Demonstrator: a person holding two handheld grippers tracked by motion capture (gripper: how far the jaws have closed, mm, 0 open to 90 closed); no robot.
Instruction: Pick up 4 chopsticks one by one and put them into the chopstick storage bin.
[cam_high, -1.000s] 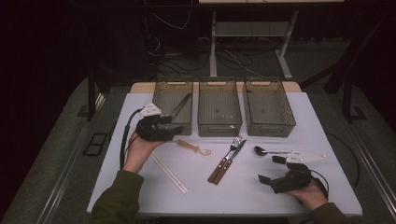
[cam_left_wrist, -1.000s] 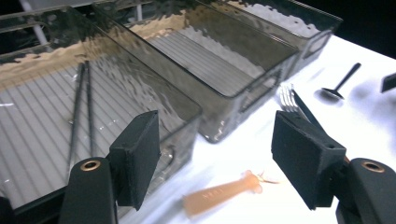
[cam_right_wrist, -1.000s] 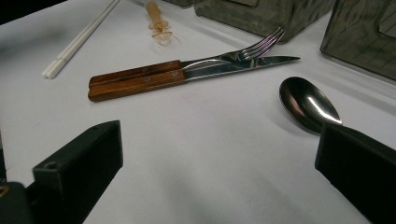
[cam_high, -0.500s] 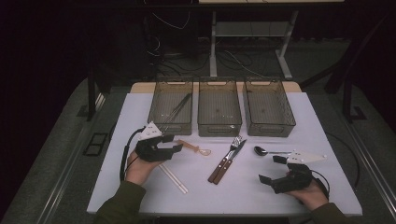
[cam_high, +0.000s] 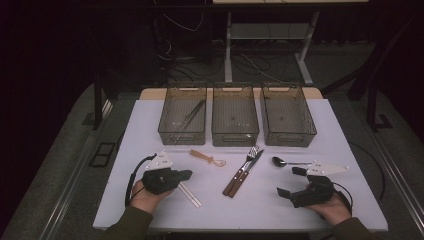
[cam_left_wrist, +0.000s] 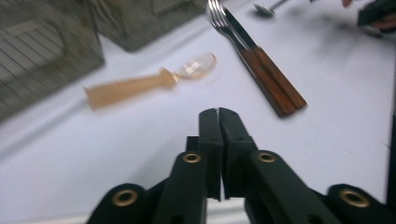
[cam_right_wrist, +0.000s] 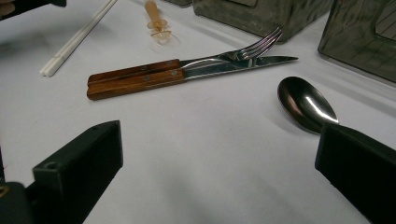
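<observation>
High view: sorting barely begun. Dark chopsticks (cam_high: 190, 119) in left bin (cam_high: 182, 90). White chopsticks (cam_high: 192, 196), amber plastic spoon (cam_high: 206, 158), fork (cam_high: 253, 151), knife (cam_high: 257, 159) and metal spoon (cam_high: 278, 161) left on table (cam_high: 150, 125). Left hand-held gripper (cam_high: 187, 174) low over white chopsticks, jaws just closed together, nothing seen between tips. Right hand-held gripper (cam_high: 289, 181) resting wide apart, empty.

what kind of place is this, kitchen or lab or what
Probably a lab or recording workspace, not a kitchen: a white-topped table in a dark room, loose cables on the floor behind it, and three smoky transparent plastic bins lined up for sorting cutlery.
</observation>
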